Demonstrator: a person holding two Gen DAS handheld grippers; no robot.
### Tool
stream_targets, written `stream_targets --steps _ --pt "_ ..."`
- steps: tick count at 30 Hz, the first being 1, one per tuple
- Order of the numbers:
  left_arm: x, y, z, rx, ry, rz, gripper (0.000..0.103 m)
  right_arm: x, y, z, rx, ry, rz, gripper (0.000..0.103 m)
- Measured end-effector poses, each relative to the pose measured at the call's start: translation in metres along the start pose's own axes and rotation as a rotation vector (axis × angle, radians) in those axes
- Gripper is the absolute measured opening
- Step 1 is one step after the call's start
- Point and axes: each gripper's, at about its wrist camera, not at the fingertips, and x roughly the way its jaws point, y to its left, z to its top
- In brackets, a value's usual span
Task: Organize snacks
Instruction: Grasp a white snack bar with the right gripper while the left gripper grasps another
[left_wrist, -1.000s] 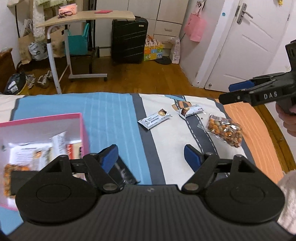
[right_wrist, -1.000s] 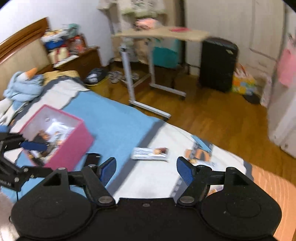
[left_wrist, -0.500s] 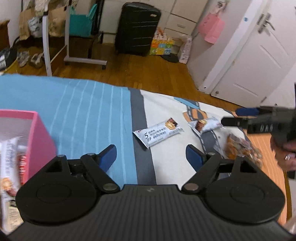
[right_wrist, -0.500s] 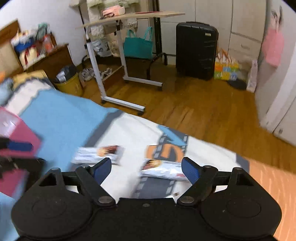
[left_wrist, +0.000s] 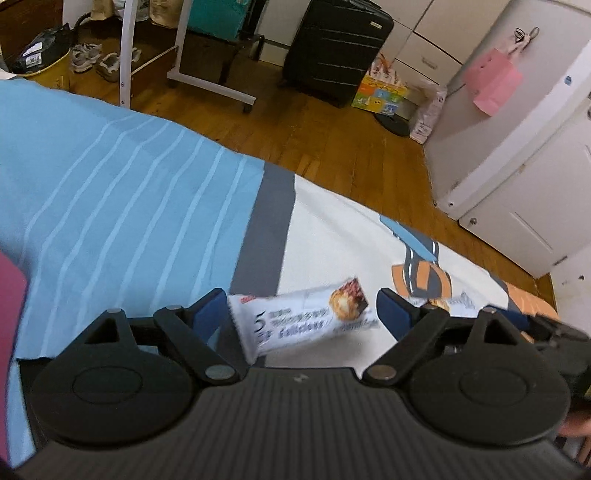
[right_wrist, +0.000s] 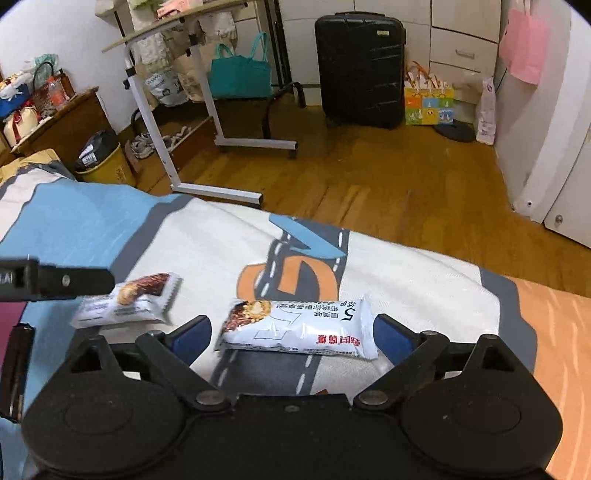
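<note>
Below, the bed (right_wrist: 424, 280) with its blue, white and orange cover carries two white snack bars. Each tool, left tool (left_wrist: 299, 314) and right tool (right_wrist: 291, 334), has just been opening and straddles its own bar (left_wrist: 303, 321) (right_wrist: 299, 326), pads apart, not pressing.

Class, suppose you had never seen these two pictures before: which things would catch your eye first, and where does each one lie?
Two white snack bars lie on the bedspread, each between the open fingers of a gripper: one snack bar before the left gripper, the other snack bar before the right gripper, on the printed orange-and-grey road. Behind, a black suitcase stands upright on the wooden floor.
</note>
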Motion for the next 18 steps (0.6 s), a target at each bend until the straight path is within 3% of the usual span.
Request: stream_targets --steps 11,18 --pt "0.024 -0.018 0.0 0.039 0.008 0.08 0.095 0.016 0.0 -0.003 -0.017 0.015 -0.004 0.102" --pt "0.027 -0.019 -0.003 -0.003 -0.017 0.11 0.095 0.019 -0.002 -0.005 0.007 0.024 -0.008 0.101"
